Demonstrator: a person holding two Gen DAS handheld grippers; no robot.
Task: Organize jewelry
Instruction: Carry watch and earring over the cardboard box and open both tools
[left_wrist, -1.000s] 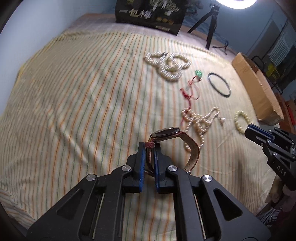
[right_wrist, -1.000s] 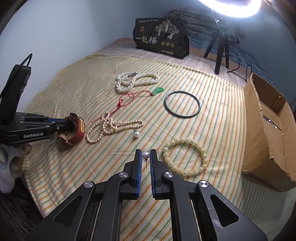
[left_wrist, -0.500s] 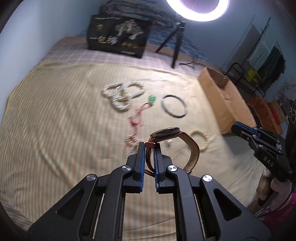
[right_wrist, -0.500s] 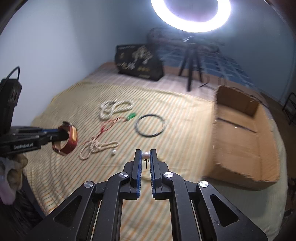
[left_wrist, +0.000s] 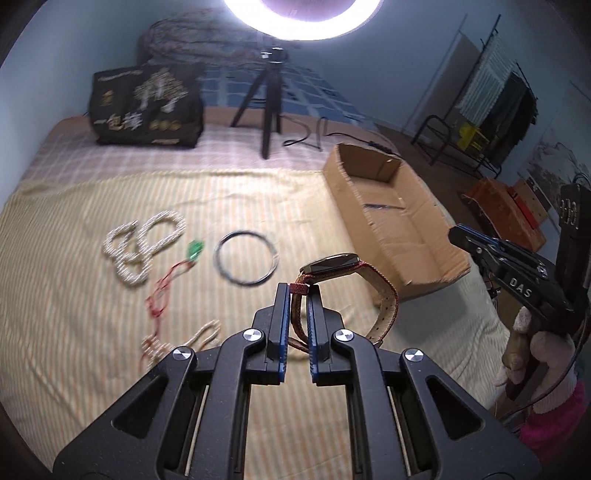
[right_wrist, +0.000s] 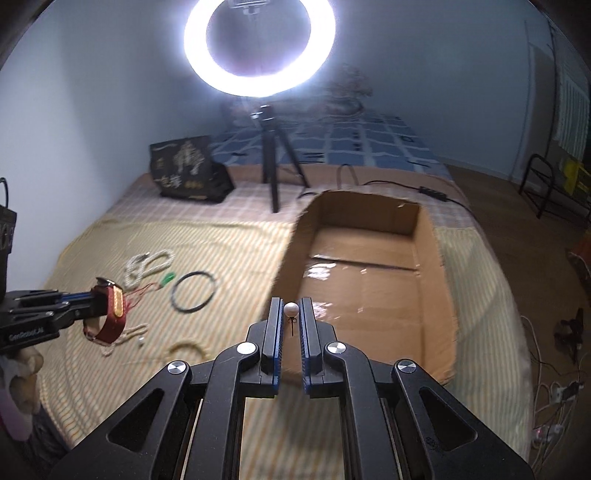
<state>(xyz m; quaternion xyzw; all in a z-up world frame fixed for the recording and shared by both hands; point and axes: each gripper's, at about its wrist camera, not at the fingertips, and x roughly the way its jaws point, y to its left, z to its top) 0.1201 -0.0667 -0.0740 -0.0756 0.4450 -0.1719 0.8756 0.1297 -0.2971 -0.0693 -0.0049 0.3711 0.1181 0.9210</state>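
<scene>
Bed (left_wrist: 74, 332) with striped yellow cover fills the ground below both claws. Images soft with blur.

Cardboard box (right_wrist: 369, 295): open top, lying on the bed directly ahead of and under the right claw's tips; from the left wrist view it sits ahead and to the right of the left claw (left_wrist: 299, 291).

Ring light (right_wrist: 258, 48) on a black tripod (right_wrist: 275, 166), far ahead beyond the box; black printed bag (left_wrist: 146, 107) far ahead, left of the tripod.

Left claw: closed on the strap of a watch (left_wrist: 334, 264). Brown-red strap pinched between the blue pads, watch face up just past the tips, other strap end looping down to the right. Held in the air above the bed.

Right claw (right_wrist: 291, 306): gripping a pearl earring (right_wrist: 291, 309); white pearl at the tips, thin post pointing down between the pads. Held over the near edge of the box.

On the bed, ahead and left of the left claw: black bangle (left_wrist: 246, 257) nearest, lying flat; green pendant (left_wrist: 195, 249) on red cord (left_wrist: 162, 295) left of it; coiled pearl strand (left_wrist: 144, 247) further left. Second pearl necklace (left_wrist: 184, 339) close to the left claw's left side, partly hidden by the claw body.

Pale bead bracelet (right_wrist: 186, 349) on the bed just left of the right claw, blurred.
</scene>
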